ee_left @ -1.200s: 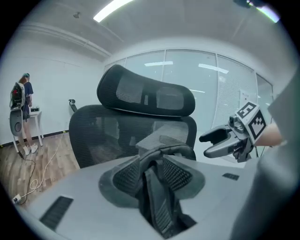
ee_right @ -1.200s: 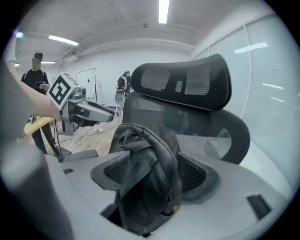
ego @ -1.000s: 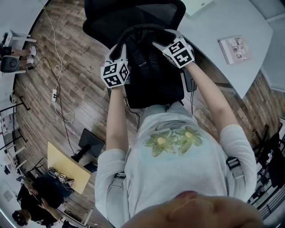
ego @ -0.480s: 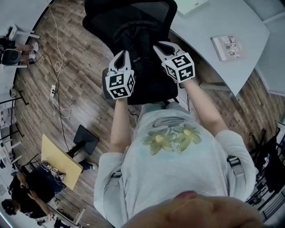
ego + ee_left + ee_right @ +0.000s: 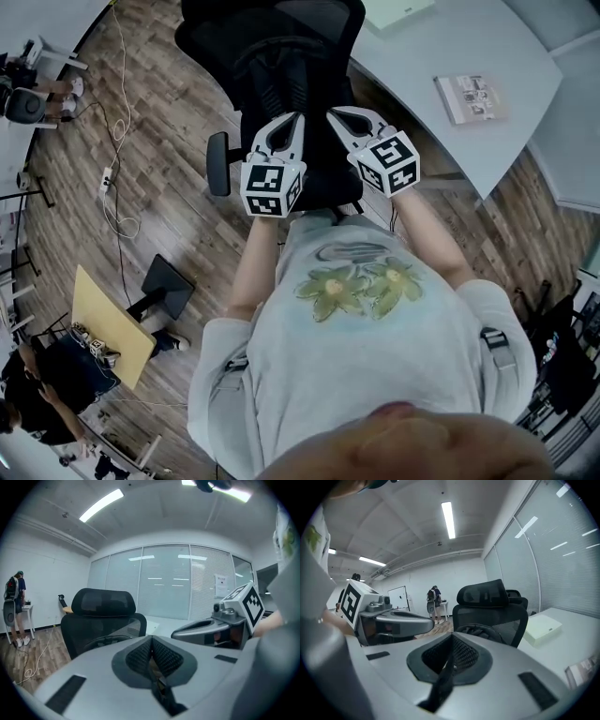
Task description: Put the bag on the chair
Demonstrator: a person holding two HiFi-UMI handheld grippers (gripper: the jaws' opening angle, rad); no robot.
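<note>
You are holding the left gripper and the right gripper close to your chest, each with its jaws pressed together on nothing. Just beyond them, the black fabric backpack is lying on the black mesh office chair. It is looking soft, floppy and probably moderately heavy, so its top carry loop is offering the surest hold.

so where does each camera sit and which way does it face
Head view: on the person's head, steeply down at the black mesh office chair; arms, left claw, right claw show.
Left gripper view: on the left claw, facing the chair; shut jaws show.
Right gripper view: on the right claw, likewise.
All share the chair.
</note>
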